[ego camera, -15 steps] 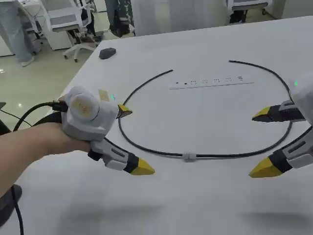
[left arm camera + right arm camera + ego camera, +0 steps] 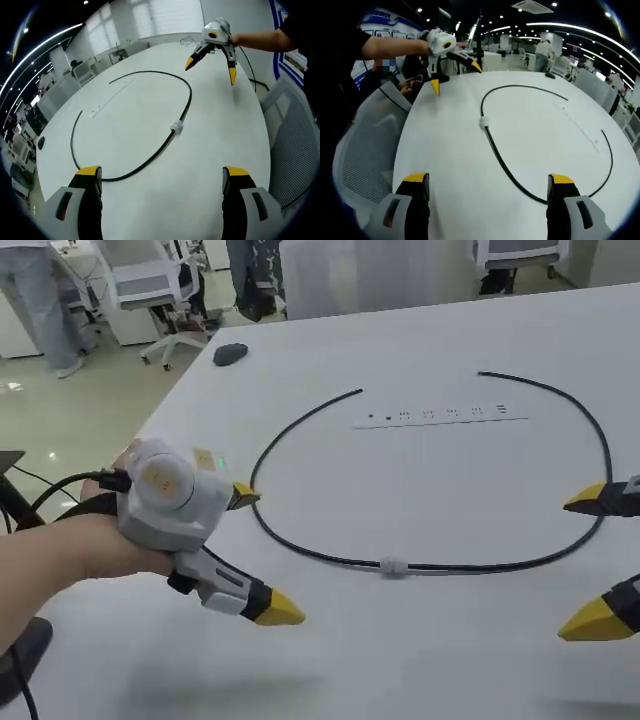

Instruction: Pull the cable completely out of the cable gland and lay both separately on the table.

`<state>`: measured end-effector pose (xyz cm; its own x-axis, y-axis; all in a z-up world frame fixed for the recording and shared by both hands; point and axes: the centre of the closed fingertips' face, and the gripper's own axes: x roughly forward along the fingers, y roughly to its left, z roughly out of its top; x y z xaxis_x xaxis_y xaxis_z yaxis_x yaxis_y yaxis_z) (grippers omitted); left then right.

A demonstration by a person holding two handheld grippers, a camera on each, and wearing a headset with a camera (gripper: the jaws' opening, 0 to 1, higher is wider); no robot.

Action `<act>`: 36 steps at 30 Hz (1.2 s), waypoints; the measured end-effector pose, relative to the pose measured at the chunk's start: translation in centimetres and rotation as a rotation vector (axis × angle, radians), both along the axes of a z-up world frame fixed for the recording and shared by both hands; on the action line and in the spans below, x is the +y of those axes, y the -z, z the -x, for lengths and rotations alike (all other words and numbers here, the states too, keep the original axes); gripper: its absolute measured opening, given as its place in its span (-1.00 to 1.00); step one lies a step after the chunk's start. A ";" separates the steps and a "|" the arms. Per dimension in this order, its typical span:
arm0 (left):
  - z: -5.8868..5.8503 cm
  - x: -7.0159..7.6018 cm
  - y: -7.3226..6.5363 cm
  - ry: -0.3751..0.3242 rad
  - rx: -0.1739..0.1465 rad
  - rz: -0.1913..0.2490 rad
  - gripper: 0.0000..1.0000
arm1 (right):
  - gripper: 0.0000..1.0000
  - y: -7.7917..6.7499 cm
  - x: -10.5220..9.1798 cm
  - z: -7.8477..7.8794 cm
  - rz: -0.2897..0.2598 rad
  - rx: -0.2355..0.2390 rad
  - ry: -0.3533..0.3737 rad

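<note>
A long black cable [image 2: 262, 522] lies in an open loop on the white table [image 2: 420, 660]. A small white cable gland [image 2: 393, 566] sits on the cable at the near side of the loop. My left gripper [image 2: 262, 553] is open, hovering left of the gland, with nothing between its jaws. My right gripper [image 2: 590, 560] is open at the right edge, near the loop's right bend. In the left gripper view the gland [image 2: 176, 126] and cable [image 2: 187, 100] lie ahead of my left gripper [image 2: 162, 175]. The right gripper view has the gland [image 2: 483, 121] ahead of my right gripper [image 2: 488, 178].
A white power strip [image 2: 440, 415] lies inside the loop at its far side. A dark mouse [image 2: 230, 354] rests near the table's far left edge. Office chairs [image 2: 150, 290] and a person stand beyond the table. A mesh chair [image 2: 362, 155] is at the near edge.
The head camera has shifted a little. Both grippers have drawn back toward me and farther apart, the right one out to the picture's edge. Cable and gland lie as before.
</note>
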<state>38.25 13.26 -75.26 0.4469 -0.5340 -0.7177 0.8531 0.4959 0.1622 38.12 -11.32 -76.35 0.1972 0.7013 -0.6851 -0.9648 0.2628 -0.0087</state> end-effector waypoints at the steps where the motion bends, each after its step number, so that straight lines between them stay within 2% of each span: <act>1: 0.0 0.2 0.1 -0.001 0.004 -0.008 0.99 | 0.98 -0.1 0.1 0.0 -0.004 -0.002 -0.001; 3: 0.0 0.6 0.4 0.000 0.003 -0.027 0.99 | 0.98 -0.2 0.0 -0.2 -0.002 -0.006 0.007; 6: 0.0 0.7 0.4 0.007 0.000 -0.026 0.99 | 0.98 -0.2 -0.1 -0.5 -0.002 -0.012 0.016; 8: 0.0 0.9 0.5 0.010 -0.002 -0.043 0.99 | 0.98 -0.2 0.0 -0.5 -0.003 -0.007 0.018; 13: 0.1 0.8 0.8 0.013 0.009 -0.043 0.99 | 0.98 0.2 0.1 -0.4 0.007 0.002 0.014; 19: 0.1 0.8 1.1 0.013 0.019 -0.040 0.99 | 0.98 0.5 0.5 -0.2 -0.007 0.029 0.015; 23: 0.2 0.9 1.4 0.013 0.027 -0.037 0.99 | 0.98 0.5 0.7 -0.4 -0.013 0.023 0.018; 24: 0.1 0.8 1.4 0.011 0.030 -0.030 0.99 | 0.98 0.5 0.8 -0.4 -0.015 0.025 0.018; 25: 0.1 0.6 1.1 -0.004 0.035 0.002 0.99 | 0.98 0.5 0.9 -0.5 -0.016 0.027 0.017; 26: -0.2 -0.1 0.5 -0.044 0.053 0.096 0.99 | 0.98 0.5 1.0 -0.5 -0.015 0.026 0.017; 27: -0.4 -0.3 -0.1 -0.071 0.060 0.152 0.99 | 0.98 0.6 1.2 -0.6 -0.016 0.023 0.015; 28: -0.9 -0.1 -0.5 -0.087 0.039 0.172 0.99 | 0.98 0.6 1.3 -0.6 -0.017 0.021 0.015; 29: -1.0 0.1 -0.6 -0.080 0.027 0.159 0.99 | 0.98 0.5 1.5 -0.8 -0.019 0.019 0.016; 33: -0.6 -0.1 -0.3 -0.059 0.031 0.143 0.99 | 0.98 0.4 3.3 -1.3 -0.073 0.034 0.027; 36: -0.4 -0.1 0.2 -0.045 0.029 0.126 0.99 | 0.98 1.2 4.7 -1.4 -0.082 0.053 0.020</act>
